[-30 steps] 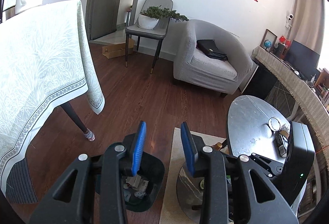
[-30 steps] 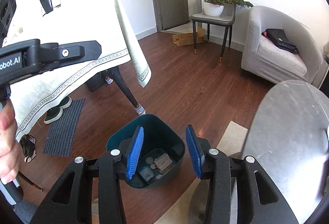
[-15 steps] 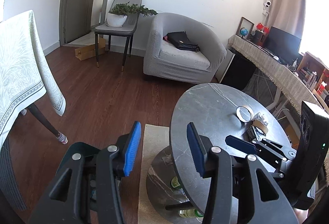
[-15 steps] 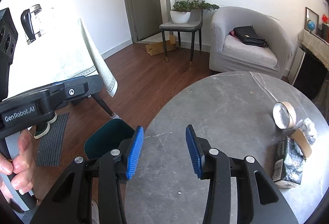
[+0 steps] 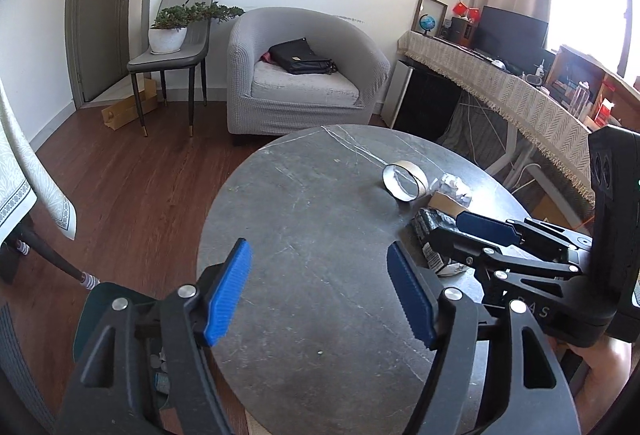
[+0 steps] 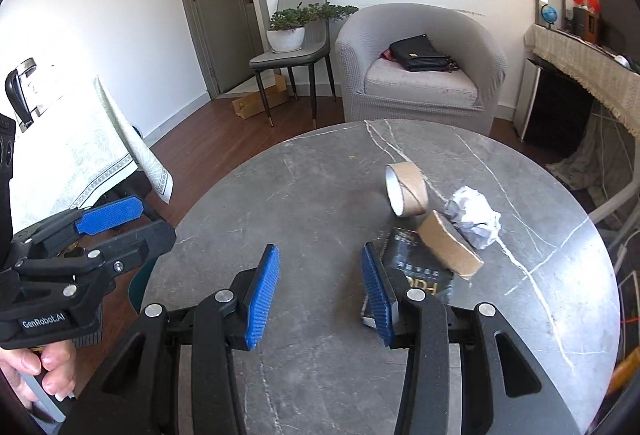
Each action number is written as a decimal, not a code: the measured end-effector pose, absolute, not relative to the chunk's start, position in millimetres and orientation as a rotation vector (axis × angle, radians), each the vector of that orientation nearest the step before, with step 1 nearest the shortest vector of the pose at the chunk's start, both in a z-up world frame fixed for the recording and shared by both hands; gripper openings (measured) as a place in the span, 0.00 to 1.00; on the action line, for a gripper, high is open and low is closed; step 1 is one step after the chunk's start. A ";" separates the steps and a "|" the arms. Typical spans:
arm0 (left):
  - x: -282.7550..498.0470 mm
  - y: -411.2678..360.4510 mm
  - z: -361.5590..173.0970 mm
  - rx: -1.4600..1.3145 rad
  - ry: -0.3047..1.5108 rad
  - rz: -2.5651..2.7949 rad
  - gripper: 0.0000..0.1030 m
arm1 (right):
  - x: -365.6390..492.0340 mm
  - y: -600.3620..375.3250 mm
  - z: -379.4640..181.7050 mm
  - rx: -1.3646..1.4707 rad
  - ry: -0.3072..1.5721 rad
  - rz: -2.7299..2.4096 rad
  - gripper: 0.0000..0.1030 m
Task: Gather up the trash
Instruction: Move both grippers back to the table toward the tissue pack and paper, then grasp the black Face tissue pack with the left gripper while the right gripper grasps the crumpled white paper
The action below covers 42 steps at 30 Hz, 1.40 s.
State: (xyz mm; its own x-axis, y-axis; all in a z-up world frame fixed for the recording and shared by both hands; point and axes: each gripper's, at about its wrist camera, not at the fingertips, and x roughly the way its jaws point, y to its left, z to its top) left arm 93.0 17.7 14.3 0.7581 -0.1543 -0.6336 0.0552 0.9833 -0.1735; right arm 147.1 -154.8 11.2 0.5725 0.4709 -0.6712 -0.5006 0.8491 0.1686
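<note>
Hovering over the counter (image 6: 320,195), both the left hand-held gripper (image 5: 320,291) and right hand-held gripper (image 6: 320,291) are being held wide, empty; trash, a black packet (image 6: 416,267), is lying just right of the right one.

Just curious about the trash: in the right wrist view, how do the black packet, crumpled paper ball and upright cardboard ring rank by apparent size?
1. black packet, though partly hidden
2. and 3. crumpled paper ball and cardboard ring look alike, so no ranking

On the round table (image 6: 320,195), the tape core (image 6: 406,189) lies behind the flattened tube (image 6: 450,247), probably touching the crumpled paper (image 6: 476,217).
</note>
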 end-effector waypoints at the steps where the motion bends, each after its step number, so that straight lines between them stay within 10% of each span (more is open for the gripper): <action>1: 95.3 11.1 13.4 -0.143 0.707 -0.124 0.73 | 149.6 -161.4 10.6 -0.032 0.776 0.561 0.42; 29: 175.5 -130.7 -42.8 0.010 0.952 -0.115 0.87 | 195.9 -293.4 -3.1 0.332 0.855 0.526 0.61; 42: 184.8 -115.0 -44.3 0.020 0.953 -0.092 0.53 | 214.7 -286.7 -14.2 0.421 0.890 0.541 0.66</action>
State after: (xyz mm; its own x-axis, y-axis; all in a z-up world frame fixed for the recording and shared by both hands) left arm 184.8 -115.0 -44.3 0.5760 -0.0695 -0.8145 0.0872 0.9959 -0.0234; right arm 214.7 -286.7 -14.2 0.5120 0.6026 -0.6122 -0.2659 0.7888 0.5541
